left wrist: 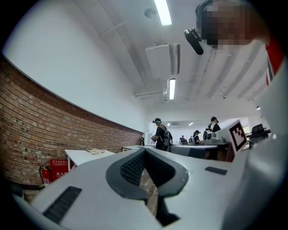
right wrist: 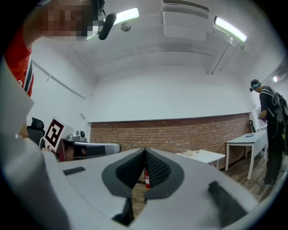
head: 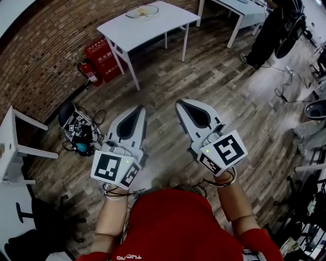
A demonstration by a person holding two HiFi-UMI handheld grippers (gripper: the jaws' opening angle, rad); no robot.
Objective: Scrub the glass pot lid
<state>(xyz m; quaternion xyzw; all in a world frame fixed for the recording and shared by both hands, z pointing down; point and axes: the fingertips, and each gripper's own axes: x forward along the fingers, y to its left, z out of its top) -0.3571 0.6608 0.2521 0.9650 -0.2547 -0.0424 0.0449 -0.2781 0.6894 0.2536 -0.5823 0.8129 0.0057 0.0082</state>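
Both tools are idle: the left gripper [head: 138, 109] and the right gripper [head: 180, 104] are held level side by side, each with its jaws pressed fully together and nothing between them, well short of the white table [head: 168, 25] and above bare wooden floor. The glass pot lid [head: 142, 11] lies on that table, toward its far side, with something pale on it that is too small to name. Since neither tool is near it, I judge the scrubbing has not begun. The main risk is the approach. A dark bag with cables [head: 76, 130] sits on the floor to the left of the table's near end, and could catch a foot. At the table, jaws this tightly closed would only shove the lid unless opened first. A smooth glass lid scrubbed without a firm hold from the other gripper could skate toward the table's edge and drop. By count there are two grippers, one lid, one fire extinguisher [head: 89, 71] and one red box [head: 104, 58] against the brick wall left of the table. There are also two further white tables, one beyond the table's right end [head: 239, 10] and one far to its left [head: 10, 142], and one other person [head: 275, 30] to its right.
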